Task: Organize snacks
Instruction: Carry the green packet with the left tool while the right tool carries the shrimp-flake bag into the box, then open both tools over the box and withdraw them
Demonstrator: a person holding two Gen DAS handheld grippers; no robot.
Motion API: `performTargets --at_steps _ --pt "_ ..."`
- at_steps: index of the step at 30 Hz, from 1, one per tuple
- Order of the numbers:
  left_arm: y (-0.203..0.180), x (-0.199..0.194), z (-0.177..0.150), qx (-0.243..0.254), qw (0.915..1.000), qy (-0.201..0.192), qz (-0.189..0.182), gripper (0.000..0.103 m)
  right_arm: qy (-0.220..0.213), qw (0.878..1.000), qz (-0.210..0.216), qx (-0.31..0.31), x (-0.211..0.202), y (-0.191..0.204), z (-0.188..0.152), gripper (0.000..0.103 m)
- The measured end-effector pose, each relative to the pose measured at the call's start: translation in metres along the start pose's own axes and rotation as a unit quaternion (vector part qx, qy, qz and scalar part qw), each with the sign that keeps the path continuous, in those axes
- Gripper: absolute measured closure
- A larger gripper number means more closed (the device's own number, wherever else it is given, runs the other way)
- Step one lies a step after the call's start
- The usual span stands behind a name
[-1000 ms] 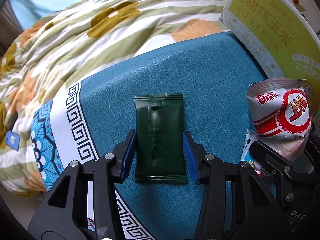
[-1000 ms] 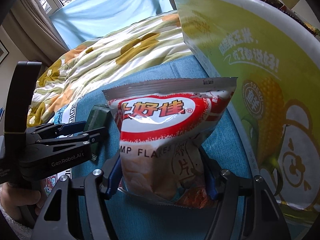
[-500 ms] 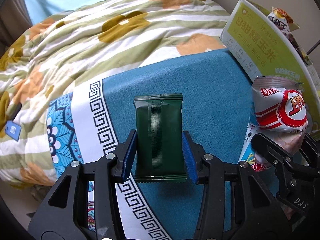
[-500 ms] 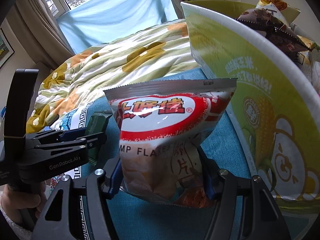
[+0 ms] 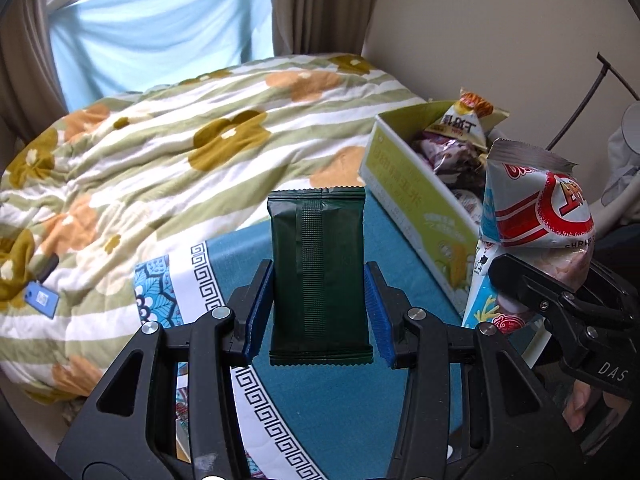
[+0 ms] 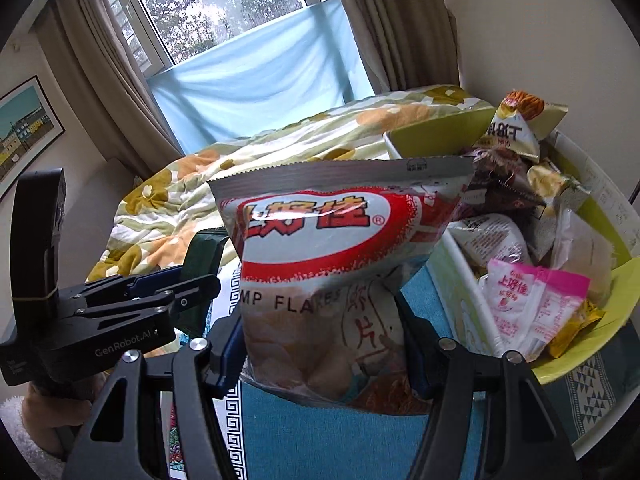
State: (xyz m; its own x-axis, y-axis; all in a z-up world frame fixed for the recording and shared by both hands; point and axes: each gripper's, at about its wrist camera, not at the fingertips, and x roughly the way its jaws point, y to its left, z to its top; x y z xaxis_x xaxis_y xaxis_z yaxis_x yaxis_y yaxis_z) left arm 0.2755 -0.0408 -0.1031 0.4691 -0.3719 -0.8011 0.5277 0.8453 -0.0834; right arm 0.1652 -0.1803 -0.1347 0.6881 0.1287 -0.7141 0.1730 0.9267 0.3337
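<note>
My left gripper [image 5: 318,312] is shut on a dark green snack packet [image 5: 318,264] and holds it upright above the teal cloth [image 5: 340,408]. My right gripper [image 6: 320,344] is shut on a red and white shrimp flakes bag [image 6: 328,264], lifted off the cloth; the bag also shows in the left wrist view [image 5: 536,216]. The yellow-green snack box [image 5: 416,200] stands to the right, open-topped and filled with several packets [image 6: 520,304]. The left gripper also shows in the right wrist view [image 6: 132,304], to the left of the bag.
A floral striped quilt [image 5: 180,152] covers the bed behind the teal cloth. A window with a blue curtain panel [image 6: 256,76] and brown drapes is at the back. A beige wall [image 5: 500,32] stands behind the box.
Both grippers have risen with their packets and tilted up. The box's open top and the window have come into view.
</note>
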Motion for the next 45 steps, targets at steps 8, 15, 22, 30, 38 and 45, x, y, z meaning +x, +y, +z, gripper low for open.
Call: performTargets --at_steps 8,15,22,30,38,45 --pt "-0.091 -0.018 0.031 -0.016 0.9986 -0.047 -0.017 0.062 -0.047 0.999 -0.005 0.002 -0.070 -0.056 0.033 0.043" --pt "-0.186 0.027 0.044 -0.054 0.9970 -0.039 -0.039 0.062 -0.035 0.999 -0.013 -0.028 -0.104 -0.138 0.057 0.043" --pt "-0.233 0.083 0.042 -0.093 0.9956 -0.008 -0.006 0.013 -0.018 0.999 0.000 -0.044 -0.111 -0.204 0.073 0.043" --pt "-0.224 0.051 0.005 -0.125 0.9905 -0.014 0.054 0.000 0.022 0.998 0.023 -0.057 -0.099 -0.236 0.072 0.043" --pt "-0.216 0.036 -0.009 -0.143 0.9842 -0.007 0.105 0.000 0.045 0.995 0.051 -0.071 -0.090 -0.229 0.071 0.042" --pt "-0.218 0.019 -0.031 -0.163 0.9734 -0.013 0.160 0.000 0.075 0.988 0.083 -0.106 -0.055 -0.213 0.083 0.035"
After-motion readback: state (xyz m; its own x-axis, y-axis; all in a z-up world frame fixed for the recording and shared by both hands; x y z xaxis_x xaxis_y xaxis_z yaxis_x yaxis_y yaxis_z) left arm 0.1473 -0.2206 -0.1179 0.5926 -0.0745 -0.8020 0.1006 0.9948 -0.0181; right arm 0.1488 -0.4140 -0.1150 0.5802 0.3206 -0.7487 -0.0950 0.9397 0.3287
